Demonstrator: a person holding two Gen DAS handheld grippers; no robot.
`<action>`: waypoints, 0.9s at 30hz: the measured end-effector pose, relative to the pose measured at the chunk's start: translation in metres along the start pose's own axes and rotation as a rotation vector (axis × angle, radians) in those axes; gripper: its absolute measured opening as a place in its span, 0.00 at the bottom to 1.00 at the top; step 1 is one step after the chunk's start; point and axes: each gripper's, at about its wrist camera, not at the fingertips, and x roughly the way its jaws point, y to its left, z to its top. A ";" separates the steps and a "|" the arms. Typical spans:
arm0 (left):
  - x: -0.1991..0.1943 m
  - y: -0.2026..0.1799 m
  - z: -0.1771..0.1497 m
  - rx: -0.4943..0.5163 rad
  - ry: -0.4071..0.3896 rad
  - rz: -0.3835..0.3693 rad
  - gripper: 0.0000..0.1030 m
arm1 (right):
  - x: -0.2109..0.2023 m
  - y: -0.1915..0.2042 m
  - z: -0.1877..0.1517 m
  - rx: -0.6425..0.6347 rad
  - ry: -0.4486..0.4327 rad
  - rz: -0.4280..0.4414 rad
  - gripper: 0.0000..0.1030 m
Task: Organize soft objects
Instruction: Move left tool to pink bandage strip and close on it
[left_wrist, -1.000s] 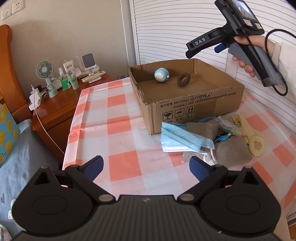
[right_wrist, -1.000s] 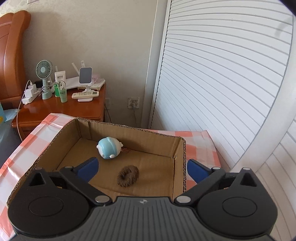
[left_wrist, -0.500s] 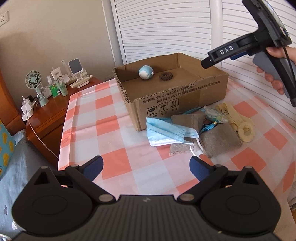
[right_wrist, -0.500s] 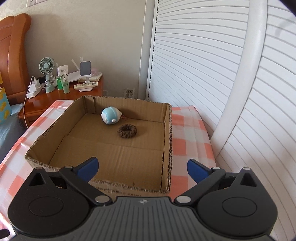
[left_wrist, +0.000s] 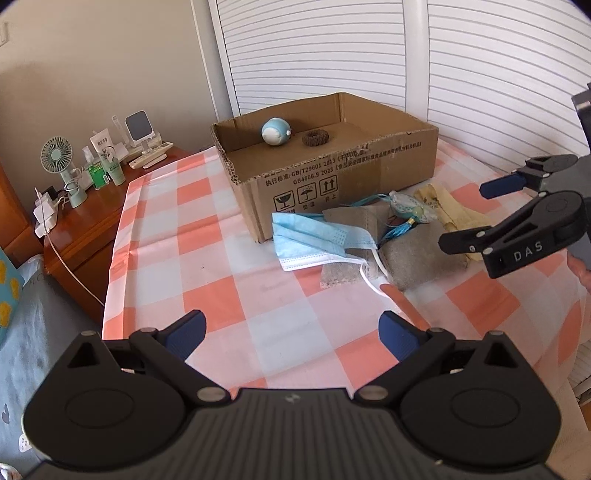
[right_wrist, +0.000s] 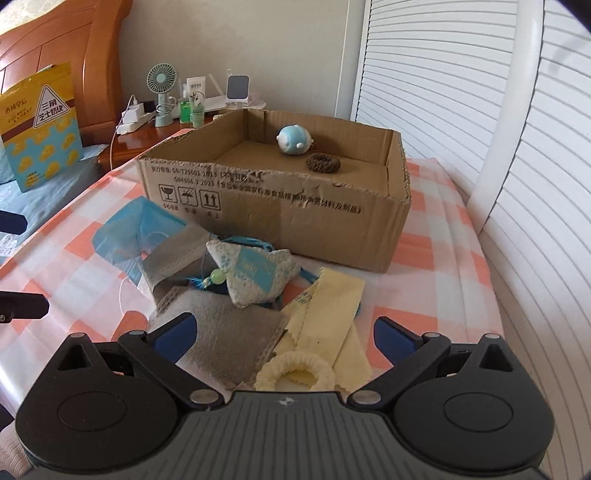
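A cardboard box on the checked tablecloth holds a blue plush ball and a brown scrunchie. In front of it lies a pile: a blue face mask, grey cloth pieces, a patterned sachet with a tassel, yellow cloths and a cream scrunchie. My right gripper hovers open just above the cream scrunchie and grey cloth. My left gripper is open over bare tablecloth, short of the pile.
A wooden nightstand at the left carries a small fan, bottles and a charger. White slatted doors stand behind and to the right. A yellow bag leans on the bed headboard. The table's edge runs along the left.
My right gripper has swung back from over the box and dropped low over the pile of soft things. The left gripper has drifted slightly, staying open.
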 end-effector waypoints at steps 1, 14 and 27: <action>-0.001 0.000 -0.001 -0.002 0.001 -0.002 0.97 | 0.001 0.002 -0.003 -0.001 0.005 0.011 1.00; 0.003 -0.003 -0.005 0.012 0.022 -0.019 0.97 | 0.004 0.011 -0.026 0.040 0.077 0.129 1.00; 0.031 -0.033 0.011 0.092 0.048 -0.129 0.97 | -0.014 0.036 -0.051 -0.041 0.083 0.059 1.00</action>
